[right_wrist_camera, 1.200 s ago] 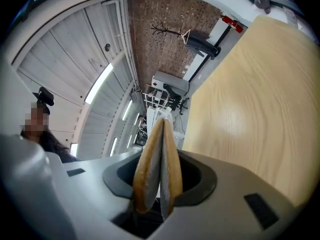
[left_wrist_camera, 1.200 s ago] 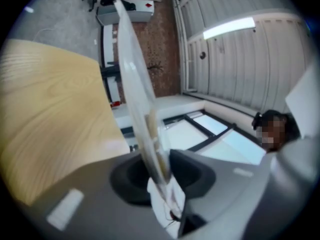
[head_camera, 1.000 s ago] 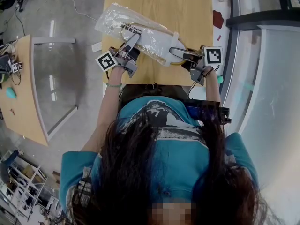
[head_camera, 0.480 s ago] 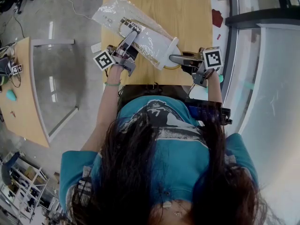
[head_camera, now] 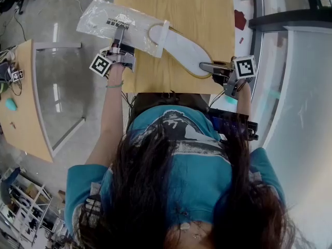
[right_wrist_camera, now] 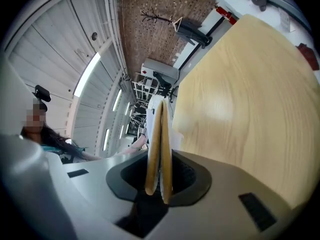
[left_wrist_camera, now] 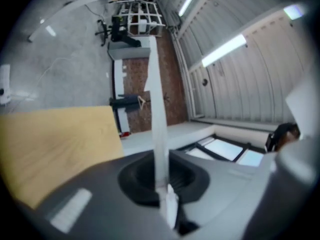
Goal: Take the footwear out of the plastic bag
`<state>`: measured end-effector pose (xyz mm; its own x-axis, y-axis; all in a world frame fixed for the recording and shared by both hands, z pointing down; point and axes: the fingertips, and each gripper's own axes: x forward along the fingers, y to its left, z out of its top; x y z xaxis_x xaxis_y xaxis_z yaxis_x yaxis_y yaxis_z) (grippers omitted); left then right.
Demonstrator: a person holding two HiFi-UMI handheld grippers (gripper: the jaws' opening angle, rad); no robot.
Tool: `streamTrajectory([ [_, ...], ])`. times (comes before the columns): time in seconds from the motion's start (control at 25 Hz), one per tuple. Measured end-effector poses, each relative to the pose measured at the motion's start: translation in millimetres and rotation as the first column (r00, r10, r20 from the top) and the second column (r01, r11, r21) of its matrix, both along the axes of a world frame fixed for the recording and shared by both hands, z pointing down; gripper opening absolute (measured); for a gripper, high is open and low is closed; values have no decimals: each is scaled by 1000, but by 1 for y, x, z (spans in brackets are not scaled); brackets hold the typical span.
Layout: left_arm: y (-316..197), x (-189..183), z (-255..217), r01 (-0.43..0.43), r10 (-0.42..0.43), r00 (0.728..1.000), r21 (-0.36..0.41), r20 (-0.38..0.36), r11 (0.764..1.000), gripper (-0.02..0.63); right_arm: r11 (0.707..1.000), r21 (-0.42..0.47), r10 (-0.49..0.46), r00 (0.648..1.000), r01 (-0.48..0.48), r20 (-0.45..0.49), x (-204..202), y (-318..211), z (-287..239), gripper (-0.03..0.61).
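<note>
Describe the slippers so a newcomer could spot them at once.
Start at the wooden table and find the clear bag at its left edge. The slippers reach from the bag's mouth toward the right: flat, white and sole-shaped with a tan rim, unlike the crinkled see-through bag.

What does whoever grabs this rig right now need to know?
Left gripper: shut on the plastic bag, which hangs partly past the table edge.
Right gripper: jaws have just been closing, now gripping the heel end of the slippers.
Done: slippers lie on the table, mostly out of the bag.
Left to do: toe end looks to be at the bag mouth; pull it clear.
</note>
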<state>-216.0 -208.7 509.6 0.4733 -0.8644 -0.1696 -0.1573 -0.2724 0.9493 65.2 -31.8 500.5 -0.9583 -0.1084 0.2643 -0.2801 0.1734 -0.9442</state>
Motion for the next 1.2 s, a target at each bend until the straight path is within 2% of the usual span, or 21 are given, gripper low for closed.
streamTrajectory([
  [0.08,-6,-4,-4,-29,28,997,11,69,1000,-2,999,20,26,1000,-26,-15,11,2,-2,97],
  [0.12,-9,-6,-5,-26,25,996,12,80,1000,-2,999,32,37,999,-37,-20,15,2,-5,97],
  [0.36,-21,-21,8,97,-94,993,-51,68,994,-2,981,97,169,986,-169,13,34,-12,-34,94],
  [0.52,-18,-10,26,112,-98,988,-120,116,986,-2,946,180,247,958,-271,146,45,-29,-71,94],
  [0.6,-16,3,35,101,-86,991,-148,104,984,-2,933,201,257,943,-299,211,42,-38,-87,94],
  [0.68,-13,19,41,83,-72,995,-172,71,982,-2,934,199,245,936,-298,252,30,-46,-92,94],
  [0.76,-10,38,47,56,-45,997,-194,57,979,-2,945,167,231,934,-283,272,10,-53,-87,94],
  [0.88,-8,64,58,24,-12,999,-233,51,972,-2,963,104,216,944,-248,251,-22,-61,-62,94],
  [1.0,-9,79,67,27,-15,999,-277,46,960,-2,966,14,249,942,-258,226,-44,-68,-30,94],
  [1.08,-8,85,74,33,-16,998,-309,55,951,-2,949,-82,315,919,-304,237,-52,-72,-9,94],
  [1.2,-7,91,85,49,-35,998,-353,48,934,-2,898,-223,426,873,-378,237,-53,-78,22,94],
])
